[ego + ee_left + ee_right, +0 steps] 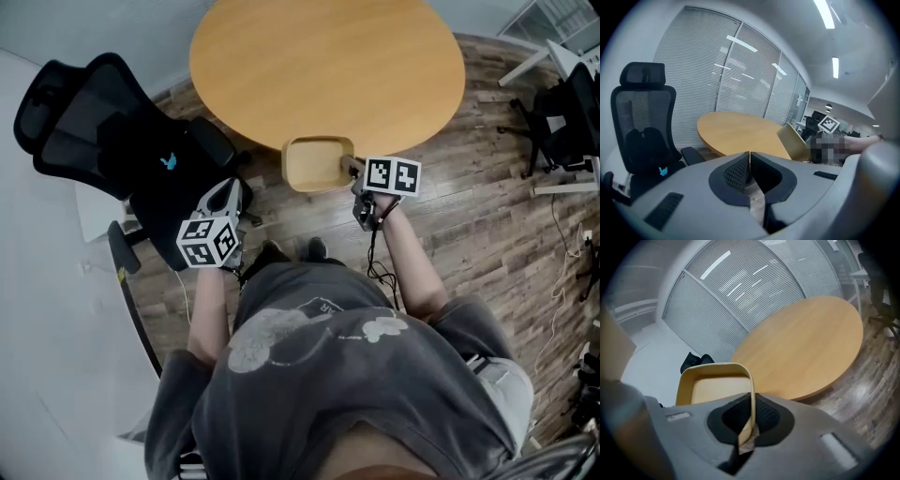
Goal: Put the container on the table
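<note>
Container held by its rim at the table's near edge, in your right gripper.

Item 1: tan container, open top up. Your right gripper's jaws are clamped on its right wall, one inside and one outside; in the right gripper view the jaws cover the lower part of that wall. The container overlaps the round wooden table's near rim; you cannot tell whether it rests on the top.
Item 2: your left gripper, near left, well apart from the container; its view shows the jaws pressed together on nothing.
Item 3: black chair, left of the table; its base is hidden.
</note>
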`<state>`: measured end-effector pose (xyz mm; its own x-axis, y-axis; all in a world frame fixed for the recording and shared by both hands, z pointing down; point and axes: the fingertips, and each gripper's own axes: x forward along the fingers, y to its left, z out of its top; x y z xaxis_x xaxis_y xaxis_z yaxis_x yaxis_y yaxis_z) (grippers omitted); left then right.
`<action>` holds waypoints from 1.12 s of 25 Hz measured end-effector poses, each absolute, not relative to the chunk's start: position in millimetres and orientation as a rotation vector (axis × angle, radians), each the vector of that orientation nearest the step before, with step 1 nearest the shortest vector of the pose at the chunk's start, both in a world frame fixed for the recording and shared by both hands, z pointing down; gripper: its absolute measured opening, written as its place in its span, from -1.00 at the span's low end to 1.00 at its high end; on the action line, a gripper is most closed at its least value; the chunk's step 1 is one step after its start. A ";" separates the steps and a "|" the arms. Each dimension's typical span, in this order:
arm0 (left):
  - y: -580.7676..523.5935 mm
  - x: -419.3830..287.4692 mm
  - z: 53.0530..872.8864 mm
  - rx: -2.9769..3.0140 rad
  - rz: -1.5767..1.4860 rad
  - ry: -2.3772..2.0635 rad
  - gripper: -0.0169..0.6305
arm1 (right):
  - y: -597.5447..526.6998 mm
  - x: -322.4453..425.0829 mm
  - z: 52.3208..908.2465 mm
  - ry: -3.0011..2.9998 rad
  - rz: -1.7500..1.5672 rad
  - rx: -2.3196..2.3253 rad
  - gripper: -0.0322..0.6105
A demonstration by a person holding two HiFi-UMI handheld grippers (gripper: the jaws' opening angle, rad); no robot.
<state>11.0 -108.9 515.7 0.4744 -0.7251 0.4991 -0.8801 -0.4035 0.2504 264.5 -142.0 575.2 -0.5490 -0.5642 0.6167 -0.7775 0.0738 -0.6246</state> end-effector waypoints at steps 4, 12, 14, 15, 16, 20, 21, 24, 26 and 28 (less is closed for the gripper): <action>-112.1 6.5 516.1 2.245 0.417 -1.335 -0.95 | -146.9 254.1 577.4 -2.137 1.466 1.352 -0.89; -144.4 -9.3 525.2 2.257 0.376 -1.301 -0.95 | -173.3 226.9 575.5 -2.121 1.412 1.342 -0.89; -159.1 -16.5 526.7 2.261 0.365 -1.294 -0.95 | -186.3 218.8 575.1 -2.115 1.394 1.341 -0.89; -167.3 -20.5 527.7 2.261 0.361 -1.291 -0.95 | -194.5 214.9 575.3 -2.110 1.386 1.343 -0.89; -176.3 -24.5 528.6 2.261 0.357 -1.287 -0.95 | -204.0 210.9 575.6 -2.104 1.380 1.347 -0.89; -217.1 -46.5 530.2 2.277 0.359 -1.272 -0.95 | -244.4 186.3 575.8 -2.087 1.351 1.361 -0.89; -227.7 -53.3 531.6 2.278 0.362 -1.271 -0.95 | -254.7 179.1 576.0 -2.083 1.329 1.361 -0.89; -258.4 -68.9 535.1 2.268 0.346 -1.266 -0.95 | -285.6 161.6 577.2 -2.071 1.288 1.362 -0.89; -275.8 -76.8 537.0 2.266 0.335 -1.259 -0.95 | -303.5 150.1 578.9 -2.065 1.292 1.356 -0.89; -291.7 -85.4 541.0 2.262 0.334 -1.249 -0.95 | -320.4 138.6 582.5 -2.054 1.291 1.348 -0.89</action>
